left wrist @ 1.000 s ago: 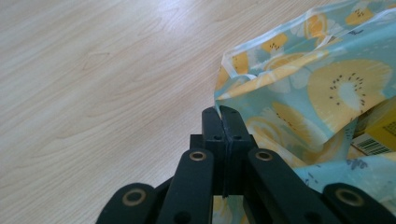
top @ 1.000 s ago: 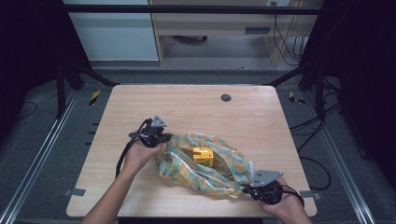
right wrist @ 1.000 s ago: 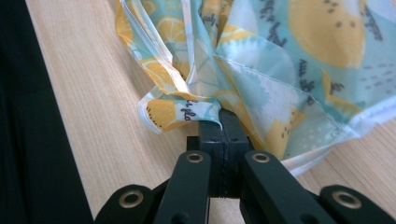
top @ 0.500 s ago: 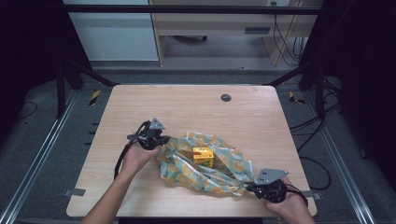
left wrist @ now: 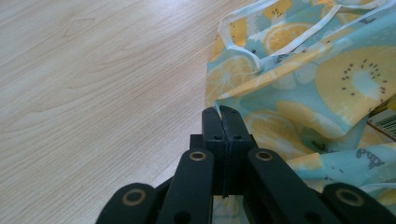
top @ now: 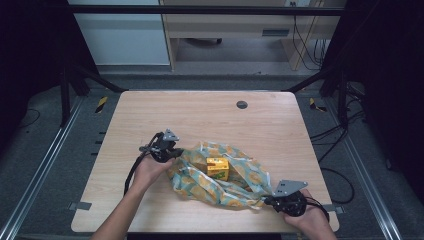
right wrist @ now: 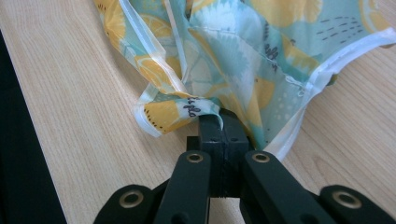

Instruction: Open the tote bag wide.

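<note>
Right gripper (top: 274, 201), nearest, by table's (top: 150, 115) near-right edge: jaws pressed together, pinching cloth (top: 195, 186) corner. Left gripper (top: 172, 151), left of cloth: jaws pressed together on its opposite edge. Cloth, fruit-printed, lies crumpled mid-table toward near side; yellow box (top: 218, 167) sits on it, centred. Step in hand, judged: wrapping box. Keep both pinches firm, lift corners evenly, avoid tipping box. Right hand close to table edge, little slack; beyond cloth, broad bare tabletop up to dark grommet (top: 242, 104).

Teal cloth (top: 235, 187) w/ yellow citrus print; yellow box (top: 218, 167); black grippers.
</note>
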